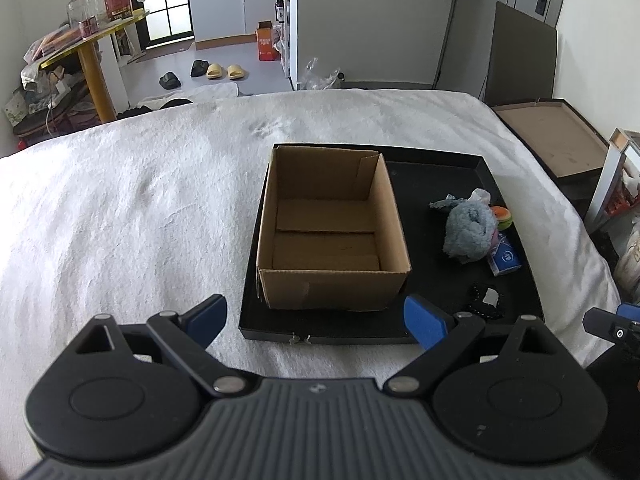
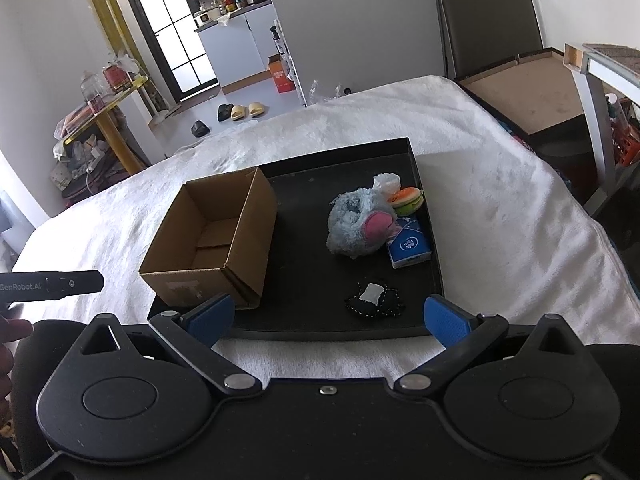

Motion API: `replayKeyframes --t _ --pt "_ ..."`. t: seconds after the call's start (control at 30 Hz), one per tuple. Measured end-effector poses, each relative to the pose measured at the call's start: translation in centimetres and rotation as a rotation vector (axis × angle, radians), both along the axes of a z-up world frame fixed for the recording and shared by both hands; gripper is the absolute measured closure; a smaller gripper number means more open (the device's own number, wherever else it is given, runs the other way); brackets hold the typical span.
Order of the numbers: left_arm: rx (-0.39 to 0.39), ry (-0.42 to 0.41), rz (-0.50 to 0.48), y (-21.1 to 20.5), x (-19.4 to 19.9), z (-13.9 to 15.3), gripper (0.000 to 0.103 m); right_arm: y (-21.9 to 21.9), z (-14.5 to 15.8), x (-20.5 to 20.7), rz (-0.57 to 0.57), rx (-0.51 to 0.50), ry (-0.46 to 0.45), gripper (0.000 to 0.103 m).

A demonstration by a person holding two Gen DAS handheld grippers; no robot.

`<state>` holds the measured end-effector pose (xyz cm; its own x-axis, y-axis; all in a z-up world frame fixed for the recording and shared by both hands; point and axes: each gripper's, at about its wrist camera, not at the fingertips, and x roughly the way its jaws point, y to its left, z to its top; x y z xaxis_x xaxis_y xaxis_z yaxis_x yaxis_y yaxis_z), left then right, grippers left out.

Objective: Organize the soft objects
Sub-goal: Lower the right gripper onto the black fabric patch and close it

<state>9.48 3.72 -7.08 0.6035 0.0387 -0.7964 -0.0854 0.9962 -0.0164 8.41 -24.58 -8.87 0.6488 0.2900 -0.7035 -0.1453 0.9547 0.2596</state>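
An empty cardboard box [image 1: 332, 232] [image 2: 212, 240] stands in the left half of a black tray [image 1: 440, 184] [image 2: 312, 280]. On the tray's right side lie a fluffy blue plush [image 1: 470, 232] [image 2: 354, 222], a burger-shaped toy [image 1: 503, 216] [image 2: 407, 200], a blue tissue pack [image 1: 505, 258] [image 2: 410, 248], a crumpled white piece [image 2: 386, 182] and a small black pouch [image 1: 486, 300] [image 2: 374, 300]. My left gripper [image 1: 316, 320] hovers open before the tray's near edge. My right gripper [image 2: 330, 320] is open too, just short of the pouch. Neither holds anything.
The tray rests on a white fleecy blanket [image 1: 140, 208] [image 2: 500, 200]. A shallow brown-lined box [image 1: 556, 140] [image 2: 532, 88] sits past the right edge. A yellow-legged cluttered table [image 1: 92, 64] and slippers [image 1: 224, 70] lie beyond. The left gripper's body [image 2: 52, 285] shows at the right wrist view's left.
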Motion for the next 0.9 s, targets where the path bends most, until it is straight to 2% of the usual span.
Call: replayKeyframes --t 0.37,0.6,0.73,0.8,0.83,0.9 --pt "0.021 0.035 0.014 0.5 2.1 -1.8 0.009 0.2 -1.9 1.5 -0.002 0.011 0.042 0.002" --pt "0.058 0.042 0.016 0.8 3.6 -3.2 0.011 0.6 -3.2 2.8 0.000 0.014 0.068 0.008" --pt "0.061 0.065 0.015 0.9 4.5 -4.1 0.018 0.9 -4.4 3.6 -0.009 0.023 0.089 0.014" --pt "0.065 0.079 0.025 1.0 5.2 -4.7 0.024 0.8 -5.2 4.2 -0.025 0.034 0.110 0.017" --pt "0.069 0.084 0.036 1.2 5.5 -4.8 0.030 0.8 -5.6 4.4 -0.031 0.038 0.121 0.019" --pt "0.095 0.094 0.085 1.5 6.2 -5.3 0.037 0.7 -6.3 4.9 -0.045 0.046 0.137 0.022"
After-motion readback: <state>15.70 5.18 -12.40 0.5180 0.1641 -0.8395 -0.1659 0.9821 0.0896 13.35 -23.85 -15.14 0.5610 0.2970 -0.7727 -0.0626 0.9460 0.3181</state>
